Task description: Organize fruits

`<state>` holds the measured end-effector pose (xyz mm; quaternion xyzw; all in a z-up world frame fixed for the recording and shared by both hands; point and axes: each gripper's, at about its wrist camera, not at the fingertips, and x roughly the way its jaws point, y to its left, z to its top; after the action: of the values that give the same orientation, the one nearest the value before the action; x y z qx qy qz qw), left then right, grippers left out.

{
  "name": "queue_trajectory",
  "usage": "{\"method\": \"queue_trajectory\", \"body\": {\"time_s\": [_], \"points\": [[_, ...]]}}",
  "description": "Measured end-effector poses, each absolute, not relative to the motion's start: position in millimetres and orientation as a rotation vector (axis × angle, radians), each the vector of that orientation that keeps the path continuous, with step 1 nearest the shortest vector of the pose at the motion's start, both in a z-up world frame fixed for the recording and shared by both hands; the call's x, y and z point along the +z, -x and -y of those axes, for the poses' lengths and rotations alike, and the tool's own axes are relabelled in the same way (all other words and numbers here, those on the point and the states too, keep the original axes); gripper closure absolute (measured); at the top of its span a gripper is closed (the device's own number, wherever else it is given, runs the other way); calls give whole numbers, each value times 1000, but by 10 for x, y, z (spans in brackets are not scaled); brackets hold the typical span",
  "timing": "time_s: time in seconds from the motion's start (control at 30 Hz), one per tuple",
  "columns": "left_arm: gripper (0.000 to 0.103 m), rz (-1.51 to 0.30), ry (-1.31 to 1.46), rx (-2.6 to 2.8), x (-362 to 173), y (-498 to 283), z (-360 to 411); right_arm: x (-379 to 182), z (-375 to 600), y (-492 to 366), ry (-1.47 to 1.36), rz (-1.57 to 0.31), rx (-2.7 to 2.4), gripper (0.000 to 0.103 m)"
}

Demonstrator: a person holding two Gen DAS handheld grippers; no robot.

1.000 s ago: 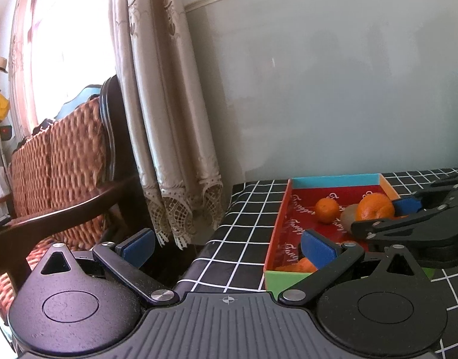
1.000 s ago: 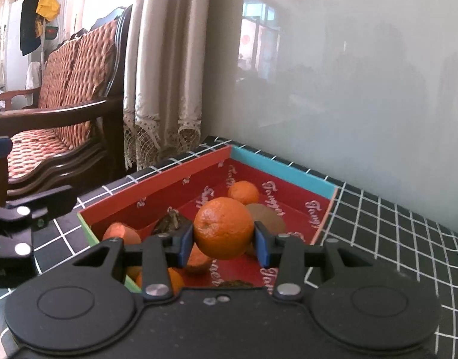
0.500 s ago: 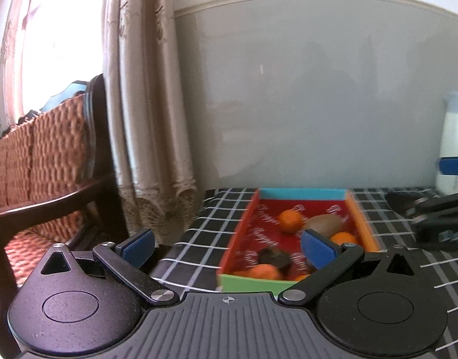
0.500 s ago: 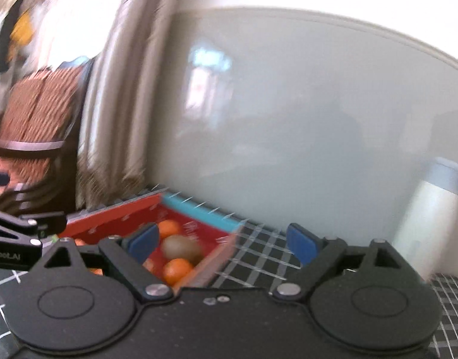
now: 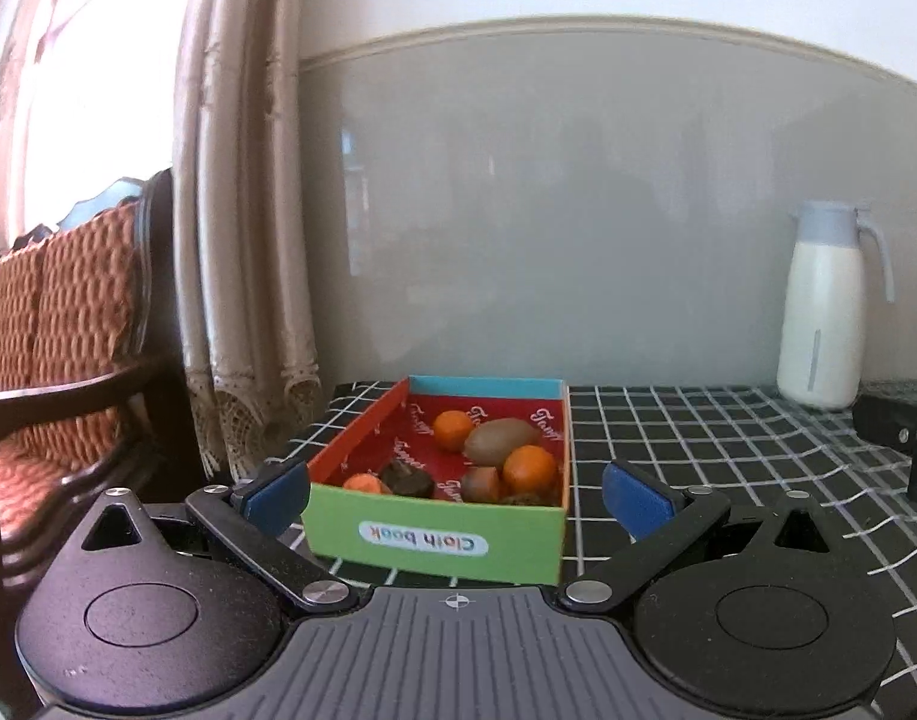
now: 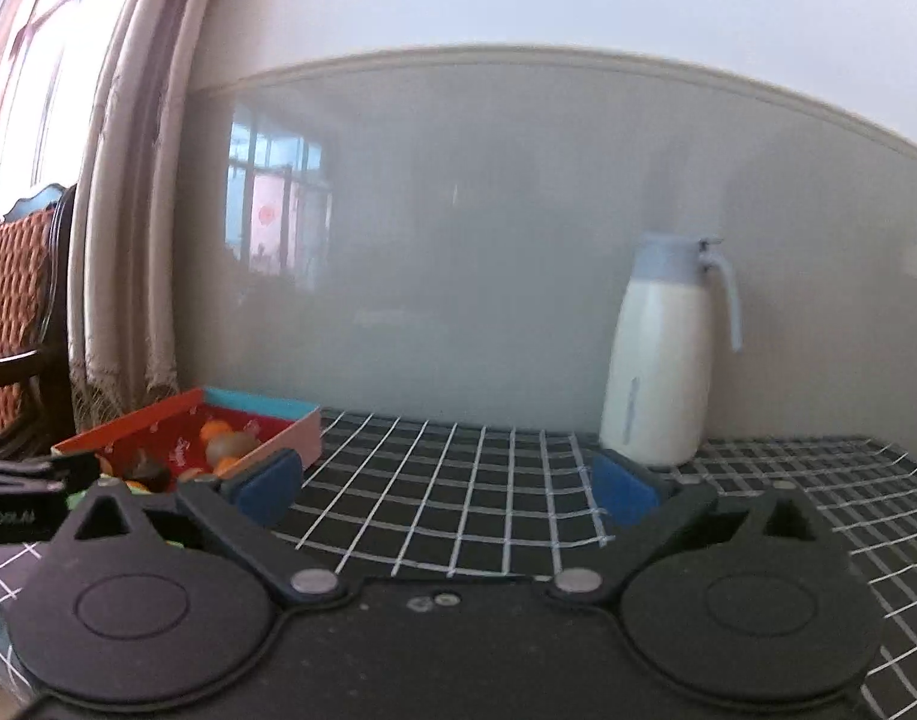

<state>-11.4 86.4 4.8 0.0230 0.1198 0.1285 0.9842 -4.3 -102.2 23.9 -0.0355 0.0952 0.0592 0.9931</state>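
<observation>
- Table [image 5: 728, 438] had a black, white-gridded cloth
- Fruit-filled box [image 5: 434, 534] sat at its left end
- White jug [image 5: 824, 312] stood by the wall

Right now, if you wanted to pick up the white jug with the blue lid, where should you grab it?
Probably around the round body of the white jug, below its blue lid. It stands upright, so come in level from the front, fingers on both sides. Its thin handle sticks out to the right and looks harder to pinch.
</observation>
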Motion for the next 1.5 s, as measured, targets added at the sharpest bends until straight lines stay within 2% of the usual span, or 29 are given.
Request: {"method": "queue_trajectory", "body": {"time_s": [0.1,0.5,1.5], "points": [[0,-263,-48,259,-45,178,-805,168,1050,70,50,-162,104,0],[0,-305,-121,226,-88,94,-612,72,955,-63,36,-241,115,0],[0,-310,-104,265,-90,77,-738,40,909,-94,58,-250,116,0]]}}
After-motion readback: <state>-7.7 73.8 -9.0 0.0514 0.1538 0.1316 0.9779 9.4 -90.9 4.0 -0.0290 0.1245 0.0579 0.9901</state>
